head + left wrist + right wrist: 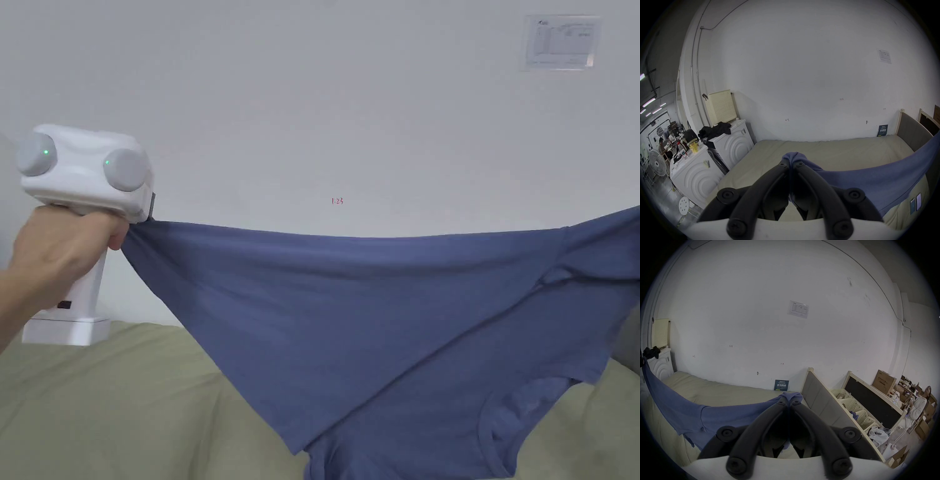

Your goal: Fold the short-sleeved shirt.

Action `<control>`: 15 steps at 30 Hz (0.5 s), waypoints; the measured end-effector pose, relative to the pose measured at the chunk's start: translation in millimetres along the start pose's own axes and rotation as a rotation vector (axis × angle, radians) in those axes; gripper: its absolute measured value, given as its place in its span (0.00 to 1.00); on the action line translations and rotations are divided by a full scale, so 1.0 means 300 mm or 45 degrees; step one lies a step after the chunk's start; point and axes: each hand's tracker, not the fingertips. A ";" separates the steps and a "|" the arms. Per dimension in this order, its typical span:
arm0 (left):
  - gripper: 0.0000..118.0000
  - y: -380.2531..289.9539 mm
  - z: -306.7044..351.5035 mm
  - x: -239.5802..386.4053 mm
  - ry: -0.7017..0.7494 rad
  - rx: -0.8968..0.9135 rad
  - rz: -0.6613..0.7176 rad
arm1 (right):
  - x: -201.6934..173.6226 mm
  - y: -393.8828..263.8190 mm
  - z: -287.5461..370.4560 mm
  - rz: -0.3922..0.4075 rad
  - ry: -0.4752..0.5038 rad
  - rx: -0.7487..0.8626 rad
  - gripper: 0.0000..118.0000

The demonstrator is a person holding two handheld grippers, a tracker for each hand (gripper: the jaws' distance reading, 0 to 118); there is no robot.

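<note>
The left gripper [790, 164] is clamped on a bunched corner of the blue shirt [350, 312], both jaws pressing the cloth between them. From there the shirt hangs stretched in the air above the bed [94, 400], its lower part with the neck opening reaching down to the mattress. The right gripper [790, 400], toward the headboard [820, 400] end of the bed, is closed on the other bunched end of the shirt in the same way.

The step in hand seems to be spreading the shirt before it is laid down. To do it well, I would keep both grips at equal height over the bed and the top edge taut, then lower slowly — so the cloth lands flat on the bed, without wrinkles.

About writing: above the bed there is a paper sheet [798, 309] on the wall and small marks, and a dark sign [781, 385] at the wall by the headboard — all too small for reading with certainty.
</note>
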 end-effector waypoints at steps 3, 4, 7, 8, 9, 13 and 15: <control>0.00 0.029 -0.080 0.037 0.013 -0.002 -0.005 | -0.001 0.045 -0.118 -0.007 -0.014 0.002 0.01; 0.00 0.038 -0.113 0.053 0.020 0.001 -0.019 | -0.009 0.058 -0.150 0.000 -0.018 0.001 0.01; 0.00 0.050 -0.201 0.099 0.036 0.011 -0.029 | -0.052 0.073 -0.209 0.018 -0.028 0.003 0.01; 0.00 0.053 -0.226 0.115 0.039 0.011 -0.025 | -0.062 0.077 -0.237 0.024 -0.033 0.005 0.01; 0.00 0.056 -0.262 0.131 0.043 0.005 -0.020 | -0.072 0.080 -0.270 0.019 -0.034 0.010 0.01; 0.00 0.065 -0.392 0.184 0.054 -0.010 0.012 | -0.094 0.096 -0.431 0.004 -0.040 0.002 0.01; 0.00 0.061 -0.447 0.202 0.055 -0.019 0.035 | -0.124 0.080 -0.454 0.019 -0.049 -0.002 0.01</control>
